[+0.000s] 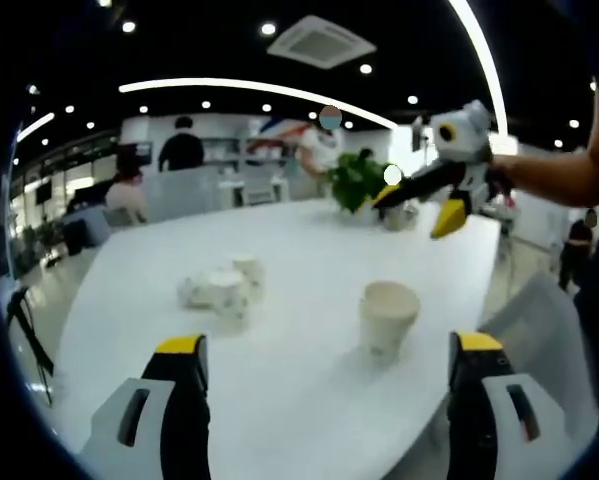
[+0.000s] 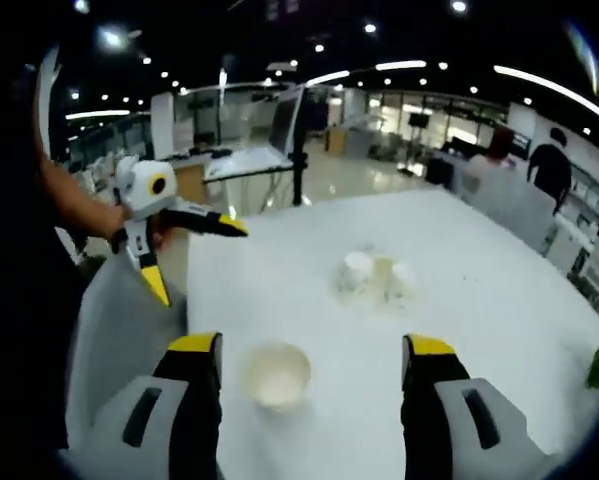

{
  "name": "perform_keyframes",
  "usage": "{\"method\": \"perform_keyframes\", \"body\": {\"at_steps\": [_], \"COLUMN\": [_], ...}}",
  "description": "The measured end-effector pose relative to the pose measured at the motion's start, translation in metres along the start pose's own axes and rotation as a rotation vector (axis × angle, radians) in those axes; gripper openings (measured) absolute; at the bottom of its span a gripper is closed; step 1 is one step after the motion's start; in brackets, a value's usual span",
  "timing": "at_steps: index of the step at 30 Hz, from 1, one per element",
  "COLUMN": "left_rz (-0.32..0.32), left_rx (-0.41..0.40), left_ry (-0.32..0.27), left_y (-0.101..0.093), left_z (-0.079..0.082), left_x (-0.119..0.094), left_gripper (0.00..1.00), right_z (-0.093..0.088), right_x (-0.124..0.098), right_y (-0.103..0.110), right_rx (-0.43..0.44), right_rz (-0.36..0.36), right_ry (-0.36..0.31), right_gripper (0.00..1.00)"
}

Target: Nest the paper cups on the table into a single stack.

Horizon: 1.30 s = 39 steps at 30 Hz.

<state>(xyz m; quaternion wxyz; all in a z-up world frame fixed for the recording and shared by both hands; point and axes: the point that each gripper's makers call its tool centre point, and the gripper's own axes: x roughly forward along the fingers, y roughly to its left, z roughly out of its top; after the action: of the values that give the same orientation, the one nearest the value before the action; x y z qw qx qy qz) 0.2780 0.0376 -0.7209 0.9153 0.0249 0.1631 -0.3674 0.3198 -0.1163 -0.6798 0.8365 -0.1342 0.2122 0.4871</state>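
Both grippers are spread wide and hold nothing. In the left gripper view the left gripper [image 1: 327, 360] hangs above the table [image 1: 309, 330] with its jaws rising at 7 and 5 o'clock. A lone cup [image 1: 387, 316] stands upright, mouth up, near 5 o'clock of centre, closer to the right jaw. A cluster of cups [image 1: 224, 288] sits near 9 o'clock of centre, well apart from the lone cup. How many, and which are tipped, is too blurred to tell. The right gripper [image 1: 434, 205] shows at 2 o'clock, off the table surface, jaws parted, with a plant [image 1: 357, 182] behind it.

In the right gripper view the right gripper [image 2: 311, 345] has the lone cup [image 2: 277, 375] just inside its left jaw at 6 o'clock, seen from above. The cluster [image 2: 377, 275] lies near 12 o'clock of centre. The left gripper [image 2: 194, 255] shows at 9 o'clock, open, beside the table's [image 2: 479, 300] edge.

Nothing is nested yet.

Risks, as judgement: paper cups are light, so an off-centre close likely knocks the lone cup over or crushes its rim out of round, after which it won't seat. Reaching into the tight cluster may scatter neighbours or roll one off the edge. Tilted entry jams the nest.
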Motion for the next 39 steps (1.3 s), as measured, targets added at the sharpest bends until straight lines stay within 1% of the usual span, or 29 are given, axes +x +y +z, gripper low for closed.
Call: {"method": "perform_keyframes", "body": {"at_steps": [2,3,4,6,9,11,12,13,16,17,21,24,26,29,31,34,36,39], "left_rz": [-0.003,0.001,-0.002,-0.002,0.008,0.011,0.015,0.017,0.025,0.022,0.021,0.026,0.029,0.025,0.027,0.026,0.025,0.019], "left_rx": [0.012,0.024,0.019,0.007,-0.011,-0.026,-0.034,-0.035,-0.006,-0.004,-0.018,-0.025,-0.02,-0.013,0.027,0.001,0.021,0.015], "left_ry": [-0.007,-0.012,-0.012,-0.002,-0.013,-0.012,-0.012,-0.013,-0.028,-0.029,-0.03,-0.037,-0.042,-0.044,-0.034,-0.041,-0.045,-0.041], "left_y": [-0.001,-0.001,-0.001,0.001,0.005,0.008,0.009,0.009,0.008,0.008,0.01,0.011,0.011,0.011,0.01,0.011,0.01,0.009], "left_z": [0.001,0.002,0.002,0.0,0.002,0.001,0.001,0.001,0.004,0.004,0.003,0.004,0.005,0.006,0.004,0.006,0.006,0.005], "left_x": [0.0,0.0,0.0,0.0,-0.002,-0.002,-0.002,-0.002,-0.003,-0.003,-0.003,-0.004,-0.004,-0.004,-0.005,-0.005,-0.005,-0.004], "left_gripper": [0.99,0.99,0.99,0.99,0.99,0.99,0.99,0.99,0.99,0.99,0.99,0.99,0.99,0.99,0.99,0.99,0.99,0.99], "right_z": [-0.001,-0.003,-0.009,-0.016,-0.023,-0.027,-0.029,-0.034,-0.043,-0.048,-0.056,-0.063,-0.066,-0.069,-0.07,-0.069,-0.069,-0.07], "right_x": [-0.004,-0.005,-0.007,-0.009,-0.015,-0.019,-0.021,-0.024,-0.029,-0.031,-0.037,-0.038,-0.039,-0.039,-0.041,-0.043,-0.043,-0.042], "right_y": [0.002,0.003,0.003,0.004,0.0,-0.005,-0.008,-0.015,-0.021,-0.025,-0.027,-0.026,-0.024,-0.024,-0.025,-0.025,-0.025,-0.023], "right_rx": [0.038,0.034,0.033,0.051,0.069,0.072,0.062,0.05,0.068,0.072,0.093,0.073,0.093,0.121,0.136,0.138,0.134,0.143], "right_rz": [-0.021,-0.028,-0.043,-0.054,-0.089,-0.127,-0.149,-0.193,-0.244,-0.275,-0.319,-0.349,-0.348,-0.358,-0.36,-0.352,-0.349,-0.349], "right_ry": [-0.068,-0.083,-0.086,-0.101,-0.128,-0.153,-0.155,-0.156,-0.157,-0.161,-0.186,-0.184,-0.198,-0.208,-0.211,-0.214,-0.211,-0.22], "right_gripper": [0.77,0.79,0.81,0.84,0.85,0.87,0.89,0.9,0.91,0.91,0.93,0.93,0.93,0.97,0.98,0.97,0.97,0.97]}}
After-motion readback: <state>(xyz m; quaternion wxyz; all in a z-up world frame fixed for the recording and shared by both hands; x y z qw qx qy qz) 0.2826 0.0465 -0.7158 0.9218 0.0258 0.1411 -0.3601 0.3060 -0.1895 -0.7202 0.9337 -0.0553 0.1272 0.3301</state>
